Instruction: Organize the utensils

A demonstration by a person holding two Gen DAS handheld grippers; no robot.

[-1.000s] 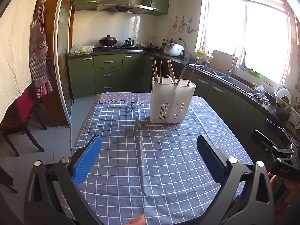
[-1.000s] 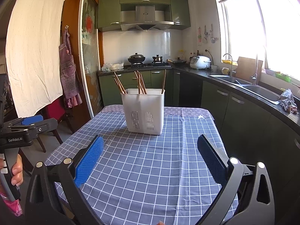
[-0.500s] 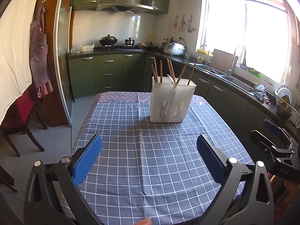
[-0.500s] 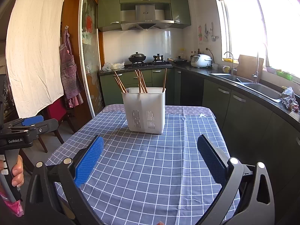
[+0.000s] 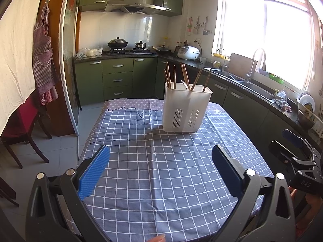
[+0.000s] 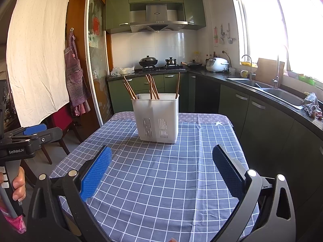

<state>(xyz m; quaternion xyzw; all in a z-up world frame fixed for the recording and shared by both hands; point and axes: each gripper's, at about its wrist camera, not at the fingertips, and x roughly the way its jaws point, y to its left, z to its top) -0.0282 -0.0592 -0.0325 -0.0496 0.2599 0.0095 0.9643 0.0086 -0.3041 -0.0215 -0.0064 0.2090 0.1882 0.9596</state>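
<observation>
A white slotted utensil holder [image 5: 186, 111] stands upright near the far end of the table; it also shows in the right wrist view [image 6: 156, 118]. Several wooden chopsticks [image 5: 184, 78] stand in it, also seen in the right wrist view [image 6: 152, 87], with a white spoon tip between them. My left gripper [image 5: 161, 169] is open and empty over the near part of the table. My right gripper [image 6: 161, 170] is open and empty, also well short of the holder. Each gripper shows at the edge of the other's view, the right one [image 5: 298, 159] and the left one [image 6: 24, 141].
The table wears a blue checked cloth [image 5: 161, 161]. A dark wooden chair [image 5: 22, 125] stands left of the table. Green cabinets and a counter with a sink [image 6: 278, 94] run along the right. A stove with pots [image 6: 159, 62] is at the back.
Both grippers drifted very slightly; the holder sits a touch differently in each view. Nothing was taken hold of or let go.
</observation>
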